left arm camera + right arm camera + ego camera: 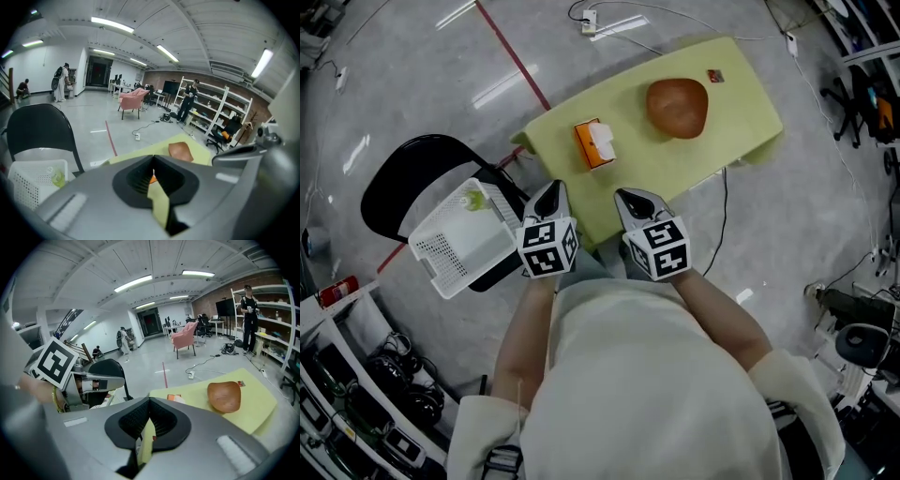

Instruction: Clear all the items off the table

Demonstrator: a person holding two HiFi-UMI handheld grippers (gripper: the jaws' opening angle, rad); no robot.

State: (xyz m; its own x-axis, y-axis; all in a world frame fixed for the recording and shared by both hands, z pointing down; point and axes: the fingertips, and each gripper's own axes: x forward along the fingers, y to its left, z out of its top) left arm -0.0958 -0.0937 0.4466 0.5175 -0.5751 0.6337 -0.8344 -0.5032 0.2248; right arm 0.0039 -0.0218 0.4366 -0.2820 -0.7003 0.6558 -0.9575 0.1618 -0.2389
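Both grippers were clenched shut and empty. The left gripper (551,189) had its jaws pressed together with only a thin seam between them, and the right gripper (630,197) was closed the same way. Neither touched anything.

Ahead of the fingertips stood the pale yellow-green table (675,164). An orange and white box (594,143) lay near its left short edge, closest to the left gripper but apart from it. A brown wooden bowl (678,106) sat farther off, towards the far long edge. A small red item (715,76), too small to identify, lay near the far right corner.

The hands held the grippers side by side at the tabletop's near corner, angled downward, marker cubes facing up. Left of them, a white perforated plastic basket (450,255) rested on a black chair (398,183).
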